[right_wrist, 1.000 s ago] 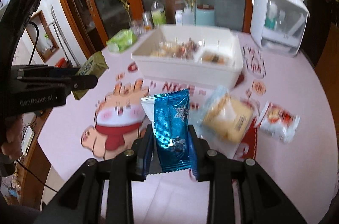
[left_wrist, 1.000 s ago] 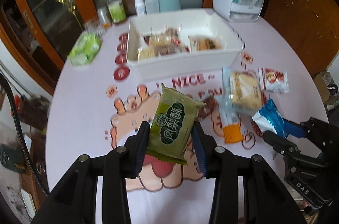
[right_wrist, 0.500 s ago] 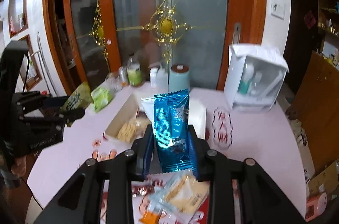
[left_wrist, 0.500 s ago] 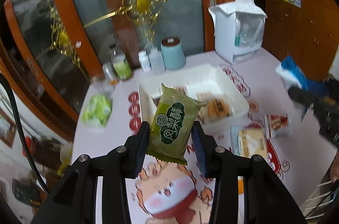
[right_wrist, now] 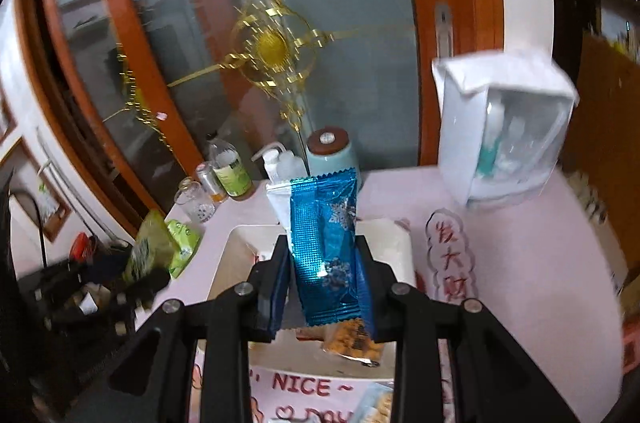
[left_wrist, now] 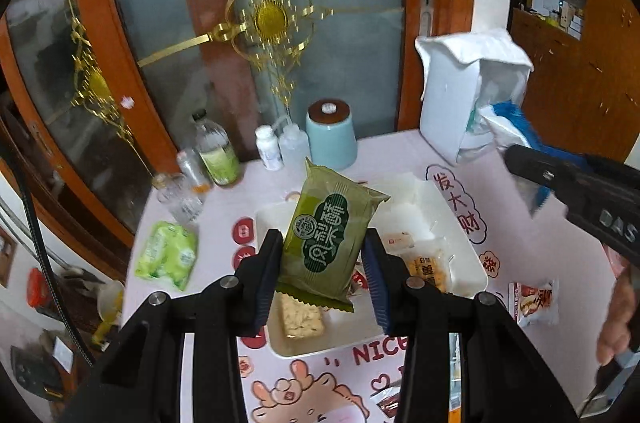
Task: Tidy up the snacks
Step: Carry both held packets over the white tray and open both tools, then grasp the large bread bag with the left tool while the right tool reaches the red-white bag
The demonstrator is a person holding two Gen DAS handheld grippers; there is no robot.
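- White rectangular plastic bin (left_wrist: 472,255), partitioned and open-topped: sits on the pink printed tablecloth (left_wrist: 224,207) just below and ahead of both sets of tongs. Rigid walls, so it should stay put when packets drop in. Wrapped biscuits (left_wrist: 302,317) already lie in its compartments; which one is free for each new packet I cannot tell.
- Green foil-wrapped pastry packet (left_wrist: 330,237), pillow-shaped with crimped ends: held in the air over the bin's near-left part. Judged light, with a slick wrapper and crumbly contents; best gripped across the flat sides at mid-body, not by the crimped seam.
- Blue metallic snack sachet (right_wrist: 326,255), narrow and upright: held in the air above the bin's near edge. Judged very light and slippery, the film crushes easily; grip low on the body, gently.
- Left tongs (left_wrist: 324,271): jaws narrow, clamped on the lower half of the green packet, which sits tilted, top corner leaning right.
- Right tongs (right_wrist: 324,287): jaws narrow, pinching the blue sachet at its lower half; the sachet stands roughly vertical between the pads.
- Loose red-and-white snack packet (left_wrist: 534,301): on the cloth to the right of the left tongs, outside the bin, not yet sorted.
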